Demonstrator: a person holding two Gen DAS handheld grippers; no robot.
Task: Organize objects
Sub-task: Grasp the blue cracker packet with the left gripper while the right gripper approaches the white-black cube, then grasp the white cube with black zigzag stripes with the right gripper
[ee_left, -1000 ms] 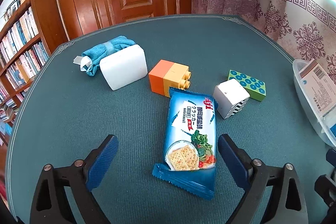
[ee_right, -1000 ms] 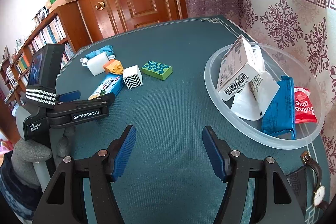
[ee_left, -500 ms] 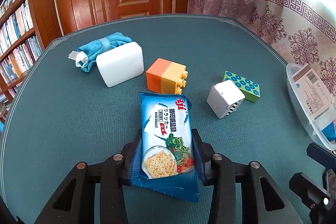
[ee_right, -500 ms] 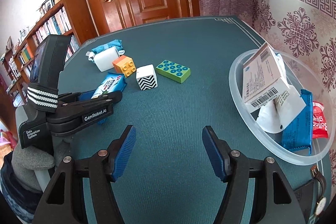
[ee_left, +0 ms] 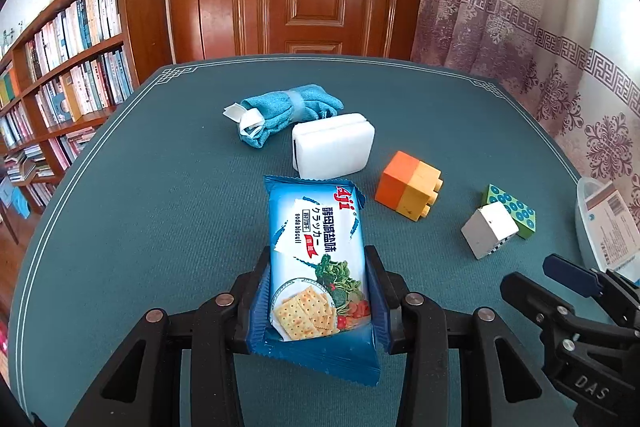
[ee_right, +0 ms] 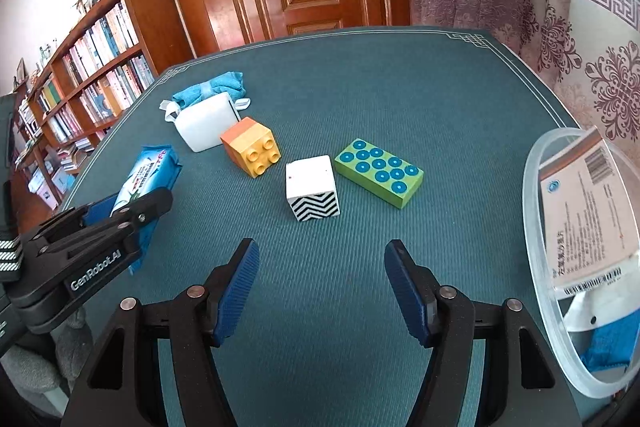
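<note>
Left gripper (ee_left: 318,291) has both blue-padded fingers pressed against the long sides of the blue soda-biscuit packet (ee_left: 318,259), gripping its near half; the packet's far end points toward the white rectangular sponge block (ee_left: 333,143). Right gripper (ee_right: 322,289) has its jaws spread wide with nothing between them, above the green felt tabletop (ee_right: 400,95). White cube with black zigzag face (ee_right: 312,193) lies ahead of it, just beside the green studded brick (ee_right: 379,173). Clear plastic bowl (ee_right: 538,279) stands at far right
</note>
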